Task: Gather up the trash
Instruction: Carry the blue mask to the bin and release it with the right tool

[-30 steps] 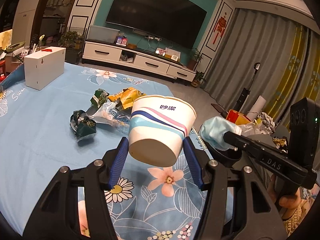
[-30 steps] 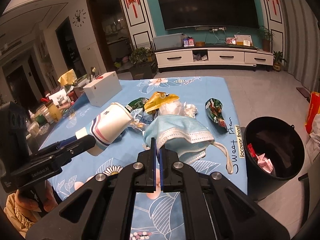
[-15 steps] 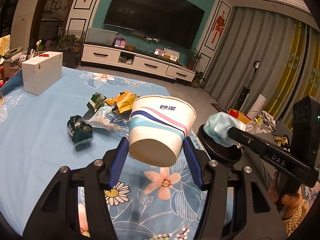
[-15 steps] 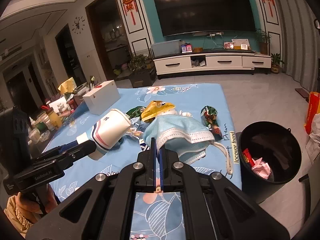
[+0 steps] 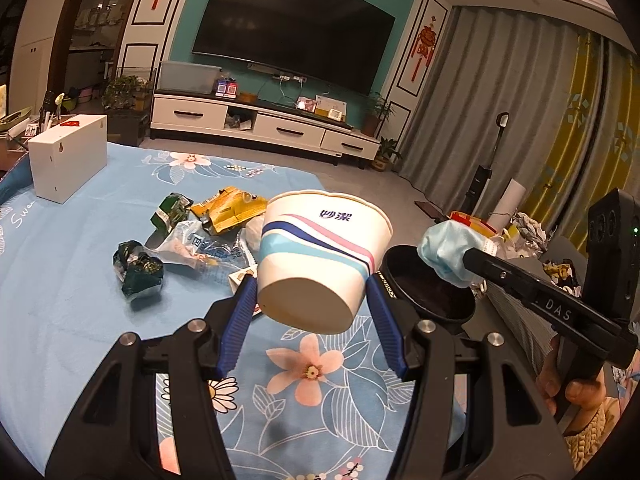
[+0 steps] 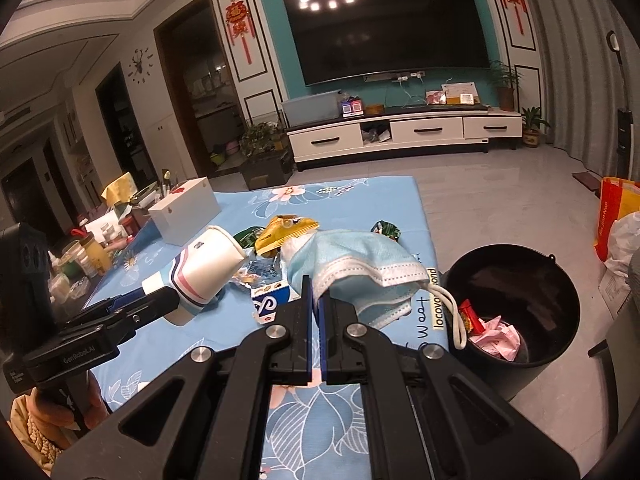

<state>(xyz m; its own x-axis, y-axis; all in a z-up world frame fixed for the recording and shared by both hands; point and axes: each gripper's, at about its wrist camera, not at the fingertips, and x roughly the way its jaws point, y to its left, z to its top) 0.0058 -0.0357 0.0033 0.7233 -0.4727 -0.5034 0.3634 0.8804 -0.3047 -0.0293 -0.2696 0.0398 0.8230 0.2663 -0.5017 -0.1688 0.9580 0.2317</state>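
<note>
Left gripper [image 5: 310, 300] clamps paper cup [image 5: 320, 258] above table – right gripper [image 6: 316, 296] pinches blue face mask [image 6: 360, 264], black bin [image 6: 516, 292] beside it.

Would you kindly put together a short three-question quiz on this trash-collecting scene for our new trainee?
1. True or false: the left gripper holds a paper cup clear of the blue tablecloth.
2. What does the right gripper pinch? A) a yellow wrapper B) a blue face mask C) a white box
3. Fill in: the black bin stands on the floor beside the table and already holds some ____ paper.

Key
1. True: its fingers clamp the cup's sides near the base.
2. B: the face mask hangs from the shut jaws, ear loop dangling.
3. Pink: crumpled pink paper lies in the bin.
</note>
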